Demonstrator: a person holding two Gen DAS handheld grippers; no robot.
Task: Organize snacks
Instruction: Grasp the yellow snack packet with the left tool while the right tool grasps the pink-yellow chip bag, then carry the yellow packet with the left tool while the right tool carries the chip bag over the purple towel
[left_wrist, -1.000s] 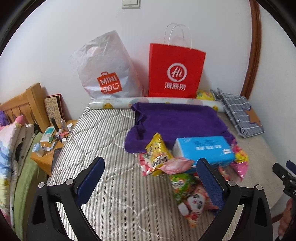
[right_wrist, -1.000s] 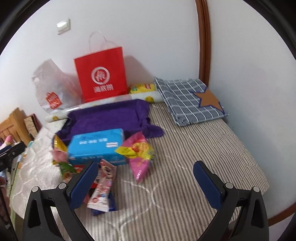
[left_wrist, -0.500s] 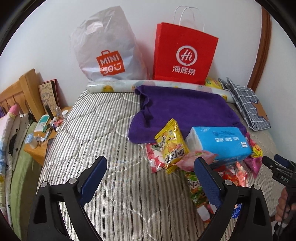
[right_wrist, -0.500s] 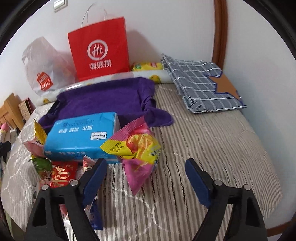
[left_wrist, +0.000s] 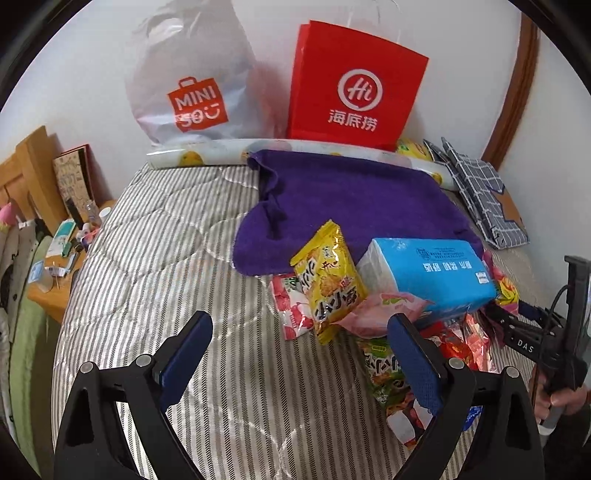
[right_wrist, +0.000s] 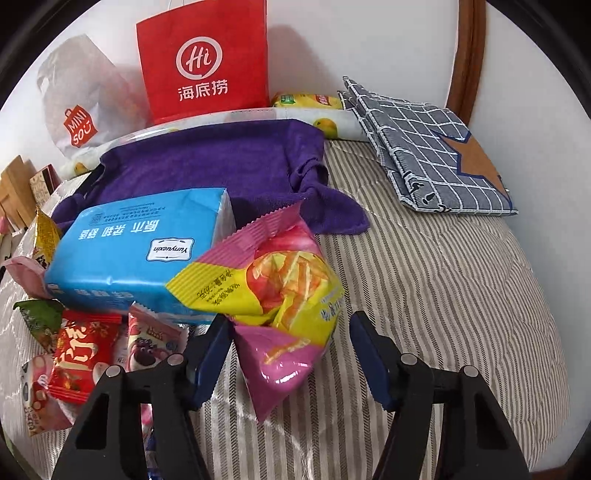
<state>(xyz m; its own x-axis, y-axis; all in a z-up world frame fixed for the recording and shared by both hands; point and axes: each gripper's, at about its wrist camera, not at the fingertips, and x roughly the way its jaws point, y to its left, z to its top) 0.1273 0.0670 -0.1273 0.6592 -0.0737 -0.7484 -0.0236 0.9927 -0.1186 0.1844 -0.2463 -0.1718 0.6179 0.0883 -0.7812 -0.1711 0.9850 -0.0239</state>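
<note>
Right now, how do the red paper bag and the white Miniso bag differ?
The red paper bag is stiff, flat-sided and stands square with thin handles; the white Miniso bag is soft, crinkled plastic, bulging and rounded. Red carries a white logo, white an orange one. Both stand against the wall behind the purple towel.

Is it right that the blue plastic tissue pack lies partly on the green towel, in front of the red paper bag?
Not quite. The towel is purple, not green, as the right wrist view shows. The blue plastic tissue pack does lie partly on it, in front of the red paper bag.

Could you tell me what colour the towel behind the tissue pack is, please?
Solid purple towel, clearest in the right wrist view.
</note>
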